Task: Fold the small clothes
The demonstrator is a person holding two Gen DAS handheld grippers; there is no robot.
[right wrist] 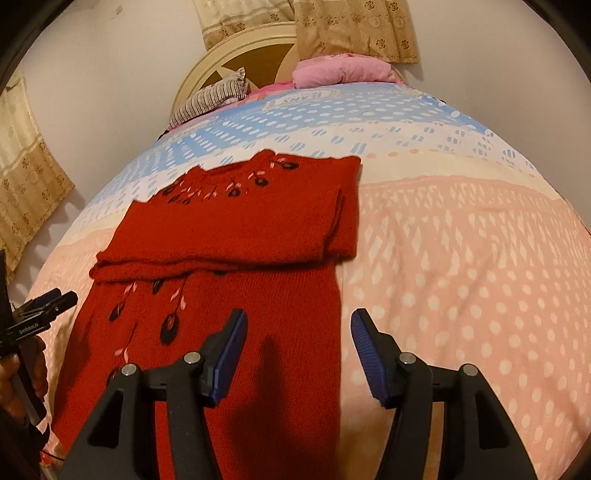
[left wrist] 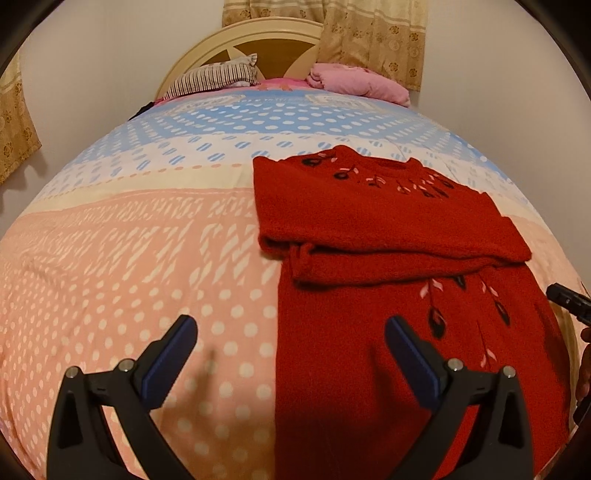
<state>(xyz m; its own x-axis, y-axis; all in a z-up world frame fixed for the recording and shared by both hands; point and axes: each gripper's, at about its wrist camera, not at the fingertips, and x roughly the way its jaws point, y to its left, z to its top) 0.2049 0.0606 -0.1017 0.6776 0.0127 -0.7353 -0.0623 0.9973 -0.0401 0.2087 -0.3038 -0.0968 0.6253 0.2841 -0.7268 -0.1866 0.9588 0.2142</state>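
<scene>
A red knitted sweater (left wrist: 388,229) with black and pink embroidery lies flat on the bed, its upper part folded down over the body, sleeves tucked in. In the left wrist view my left gripper (left wrist: 290,336) hovers open above the sweater's left edge, nothing between its fingers. In the right wrist view the sweater (right wrist: 240,229) fills the left half, and my right gripper (right wrist: 297,332) stands open over its right edge, holding nothing. The right gripper's tip (left wrist: 569,301) shows at the right border of the left view. The left gripper (right wrist: 48,301) and a hand show at the left border of the right view.
The bed carries a quilt (left wrist: 147,258) with pink, cream and blue dotted bands. A striped pillow (left wrist: 218,75) and a pink bundle (left wrist: 354,81) lie by the cream headboard (left wrist: 258,40). Patterned curtains (right wrist: 354,26) hang on the wall behind.
</scene>
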